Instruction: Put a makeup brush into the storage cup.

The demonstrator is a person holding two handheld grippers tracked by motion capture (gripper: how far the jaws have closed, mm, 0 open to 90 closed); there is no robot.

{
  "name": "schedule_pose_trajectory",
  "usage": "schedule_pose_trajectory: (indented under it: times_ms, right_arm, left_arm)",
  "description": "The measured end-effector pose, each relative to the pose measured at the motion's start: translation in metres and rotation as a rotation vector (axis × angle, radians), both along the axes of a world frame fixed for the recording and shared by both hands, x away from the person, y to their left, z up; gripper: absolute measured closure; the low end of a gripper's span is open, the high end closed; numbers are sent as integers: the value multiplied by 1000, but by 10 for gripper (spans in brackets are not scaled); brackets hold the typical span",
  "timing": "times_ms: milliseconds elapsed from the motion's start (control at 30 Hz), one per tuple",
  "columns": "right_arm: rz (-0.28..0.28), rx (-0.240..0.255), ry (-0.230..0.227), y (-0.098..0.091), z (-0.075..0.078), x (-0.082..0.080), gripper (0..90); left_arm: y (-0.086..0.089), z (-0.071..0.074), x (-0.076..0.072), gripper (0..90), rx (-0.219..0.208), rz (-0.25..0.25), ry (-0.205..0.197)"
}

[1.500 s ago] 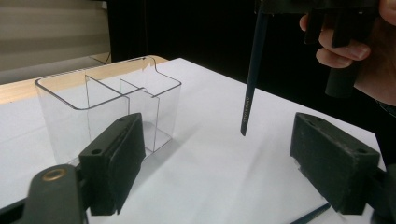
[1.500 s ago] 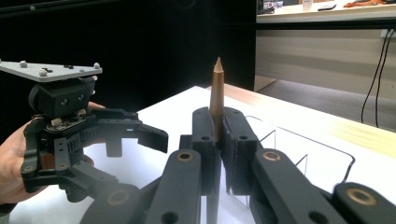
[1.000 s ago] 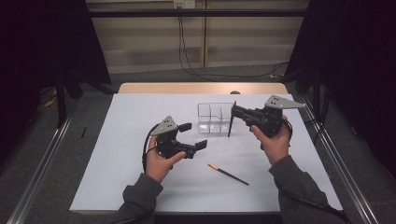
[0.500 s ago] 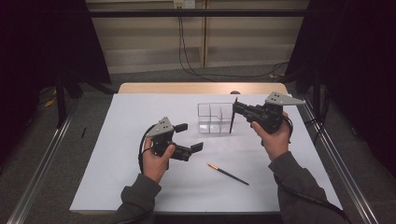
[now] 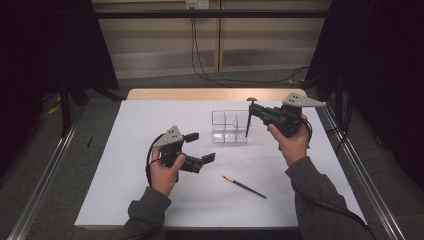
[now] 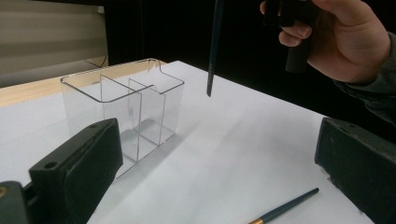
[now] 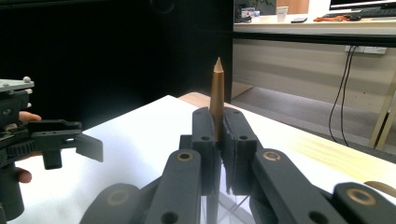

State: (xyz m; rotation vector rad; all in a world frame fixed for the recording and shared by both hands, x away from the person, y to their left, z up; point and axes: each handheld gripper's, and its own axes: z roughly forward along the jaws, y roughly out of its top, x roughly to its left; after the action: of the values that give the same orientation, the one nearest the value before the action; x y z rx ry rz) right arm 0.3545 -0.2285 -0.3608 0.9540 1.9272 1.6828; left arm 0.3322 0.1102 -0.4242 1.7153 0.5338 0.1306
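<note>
A dark pencil [image 5: 248, 121], held upright between the closed fingers of the right gripper [image 5: 254, 109], hangs just beside the right-hand wall of a clear divided organiser [image 5: 229, 127] near the middle of the white counter [image 5: 150, 120]. In the high view the pencil is a thin dark line whose lower end lies against the organiser's outline, so contact cannot be judged there. The left gripper view resolves this: the lower end [image 6: 209, 88] hangs in the air, apart from the organiser [image 6: 122, 110] and above the counter; the upper part of the shaft is cut off by the top edge. The right gripper view supplies the missing end, a tan pointed tip [image 7: 217, 88] rising above the two pads [image 7: 203, 144] pressed on the shaft; below them a corner of the organiser [image 7: 233, 205] is barely visible. The right hand [image 6: 348, 39] is cropped at the top of the left gripper view.

The left gripper [image 5: 199, 148] rests low over the counter, left of the organiser, its fingers spread wide and empty; in its own view the two pads [image 6: 81, 163] frame the scene from the lower corners. It also appears at the left edge of the right gripper view [image 7: 65, 140].

A second pencil [image 5: 244, 186] lies flat on the counter between the two forearms; the left gripper view shows its gold band and dark shaft [image 6: 287, 207], the tip cropped.
</note>
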Motion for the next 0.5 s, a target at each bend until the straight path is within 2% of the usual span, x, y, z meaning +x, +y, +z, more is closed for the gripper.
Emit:
schedule_pose_trajectory:
  times_ms: [500]
  right_arm:
    - [-26,-12,-13,-2,6,12,843]
  left_arm:
    - [3,0,1,10,-8,-5,5]
